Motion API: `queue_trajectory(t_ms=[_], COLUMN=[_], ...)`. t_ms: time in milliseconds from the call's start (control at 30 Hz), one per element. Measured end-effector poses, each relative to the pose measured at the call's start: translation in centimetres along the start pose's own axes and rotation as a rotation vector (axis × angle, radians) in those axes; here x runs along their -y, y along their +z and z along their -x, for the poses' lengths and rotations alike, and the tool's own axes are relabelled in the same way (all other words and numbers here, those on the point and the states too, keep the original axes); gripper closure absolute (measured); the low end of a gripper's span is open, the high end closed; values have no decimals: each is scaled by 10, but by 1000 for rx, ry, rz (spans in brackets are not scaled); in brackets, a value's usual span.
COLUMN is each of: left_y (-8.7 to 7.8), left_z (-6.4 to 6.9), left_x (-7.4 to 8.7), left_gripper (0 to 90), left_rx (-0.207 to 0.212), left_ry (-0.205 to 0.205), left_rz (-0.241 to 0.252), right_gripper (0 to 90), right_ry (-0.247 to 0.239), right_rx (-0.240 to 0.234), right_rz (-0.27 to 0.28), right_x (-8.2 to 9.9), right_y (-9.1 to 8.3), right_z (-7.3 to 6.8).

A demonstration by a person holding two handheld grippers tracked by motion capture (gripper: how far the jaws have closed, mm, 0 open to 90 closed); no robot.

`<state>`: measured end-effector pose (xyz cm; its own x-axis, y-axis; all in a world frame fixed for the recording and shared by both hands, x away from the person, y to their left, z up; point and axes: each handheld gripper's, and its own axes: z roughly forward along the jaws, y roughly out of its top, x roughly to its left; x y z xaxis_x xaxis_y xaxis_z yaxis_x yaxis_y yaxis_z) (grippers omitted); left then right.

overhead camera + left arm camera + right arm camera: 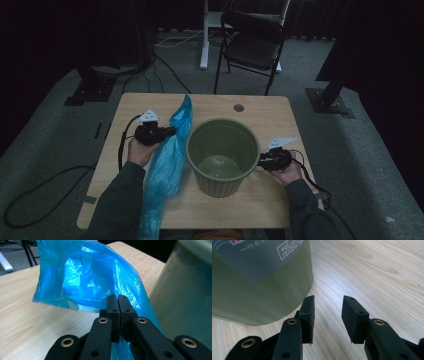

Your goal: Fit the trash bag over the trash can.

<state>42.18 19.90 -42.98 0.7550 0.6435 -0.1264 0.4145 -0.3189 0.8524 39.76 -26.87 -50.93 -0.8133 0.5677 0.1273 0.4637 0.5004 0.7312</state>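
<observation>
A long blue plastic bag (pixel 167 165) hangs down the left side of a green ribbed bin (pixel 220 185) that stands upright in the middle of the wooden table (pixel 280 120). My left gripper (pixel 170 132) is shut on the bag's upper part and holds it lifted off the table. In the left gripper view the jaws (pixel 117 303) pinch the crinkled bag (pixel 82 277), with the bin wall (pixel 185 297) at the right. My right gripper (pixel 261 161) sits low at the bin's right side. Its jaws (pixel 328 308) stand open just above bare wood, with the bin (pixel 257 290) beside the left jaw.
A round cable hole (pixel 238 107) lies at the table's far edge. Behind the table stand a black folding chair (pixel 252 47) and a white stand leg (pixel 204 35). Cables trail over the grey carpet at the left (pixel 45 185).
</observation>
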Motion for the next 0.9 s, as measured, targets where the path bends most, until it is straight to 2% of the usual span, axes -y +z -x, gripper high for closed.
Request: queue_trajectory(t_ms=[433, 600, 900], left_y=[-31, -40, -53], left_z=[8, 12, 25], left_x=[-25, -33, -51], left_gripper=[889, 889, 888], left_rx=[45, 82, 174], left_ry=[75, 98, 149], left_rz=[38, 45, 71], right_gripper=[640, 639, 634], right_ry=[10, 9, 6], right_rx=[-10, -18, -22], right_rz=[3, 5, 4], right_x=[-1, -2, -4], right_y=[2, 3, 4], right_z=[1, 1, 1])
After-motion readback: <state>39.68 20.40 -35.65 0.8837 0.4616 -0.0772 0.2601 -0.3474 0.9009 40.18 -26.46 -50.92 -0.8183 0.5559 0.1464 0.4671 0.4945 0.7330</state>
